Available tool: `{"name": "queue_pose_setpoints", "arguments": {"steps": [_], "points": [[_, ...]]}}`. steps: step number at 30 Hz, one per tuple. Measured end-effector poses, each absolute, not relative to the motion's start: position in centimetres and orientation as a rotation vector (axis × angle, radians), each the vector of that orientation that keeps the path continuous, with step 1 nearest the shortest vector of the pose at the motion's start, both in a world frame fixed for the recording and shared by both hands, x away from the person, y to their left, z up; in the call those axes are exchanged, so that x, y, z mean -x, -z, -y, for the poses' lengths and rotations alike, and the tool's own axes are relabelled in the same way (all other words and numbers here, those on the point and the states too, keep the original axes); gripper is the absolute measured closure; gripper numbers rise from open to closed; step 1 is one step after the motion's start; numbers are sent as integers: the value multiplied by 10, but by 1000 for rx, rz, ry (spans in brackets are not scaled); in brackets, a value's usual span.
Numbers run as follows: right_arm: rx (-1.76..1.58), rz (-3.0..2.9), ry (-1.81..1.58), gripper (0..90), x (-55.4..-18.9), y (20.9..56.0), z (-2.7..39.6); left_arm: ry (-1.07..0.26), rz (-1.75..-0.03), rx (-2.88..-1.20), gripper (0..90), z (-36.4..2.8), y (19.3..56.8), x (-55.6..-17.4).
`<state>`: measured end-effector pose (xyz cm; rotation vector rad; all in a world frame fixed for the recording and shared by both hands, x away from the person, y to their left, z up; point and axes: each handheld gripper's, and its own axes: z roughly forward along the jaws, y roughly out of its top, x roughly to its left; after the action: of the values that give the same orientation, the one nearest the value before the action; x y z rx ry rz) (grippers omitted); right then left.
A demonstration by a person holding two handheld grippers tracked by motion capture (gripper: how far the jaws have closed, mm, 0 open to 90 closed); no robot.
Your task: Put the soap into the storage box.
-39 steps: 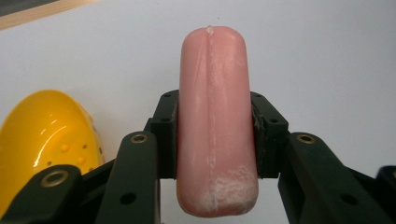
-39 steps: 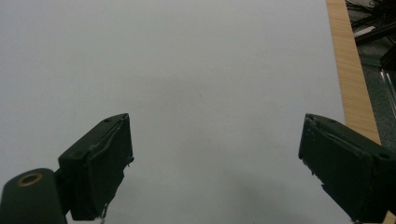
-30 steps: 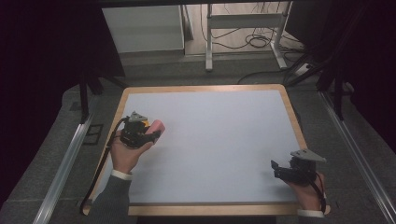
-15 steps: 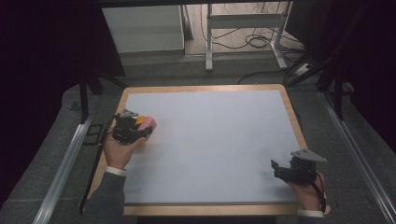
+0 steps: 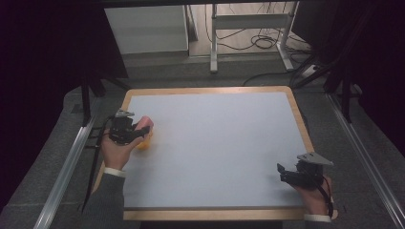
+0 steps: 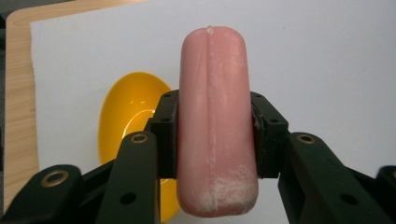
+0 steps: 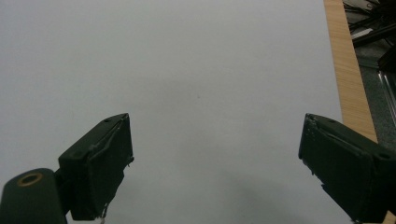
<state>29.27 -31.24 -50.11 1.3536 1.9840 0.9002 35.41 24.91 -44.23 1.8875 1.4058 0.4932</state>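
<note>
The table (image 5: 210, 148), a white sheet framed in pale wood, lies under both grippers. The right gripper (image 7: 215, 163) sits near its right front corner, jaws spread wide with nothing but bare white surface between them.

The left gripper (image 6: 212, 135) is near the table's left edge, and its jaws are closed on a pink sausage (image 6: 215, 116), one pad pressed flat against each long side. The sausage's long axis runs straight out along the jaws: its rounded far tip points ahead, well past the fingertips, and its blunt near end, dusted white, reaches back between the finger arms toward the camera. A pale seam runs lengthwise down its upper face. In the high view the sausage (image 5: 144, 125) sticks out from the left gripper (image 5: 125, 130) toward the table's middle.

A yellow bowl (image 6: 126, 121) rests on the sheet below and beside the left-hand finger in the left gripper view, partly hidden behind it.
</note>
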Motion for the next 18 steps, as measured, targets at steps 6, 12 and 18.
{"name": "queue_pose_setpoints", "arguments": {"steps": [6,12,18], "points": [[-1353,-1980,-905,96,-292,500,314,-512,-1444,-1865,604,-259,446,-358],[-1352,-1981,-899,96,-292,501,313,-527,-1482,-1848,604,-267,451,-365],[-1351,-1983,-895,96,-292,501,313,-527,-1501,-1857,604,-268,457,-372]]}}
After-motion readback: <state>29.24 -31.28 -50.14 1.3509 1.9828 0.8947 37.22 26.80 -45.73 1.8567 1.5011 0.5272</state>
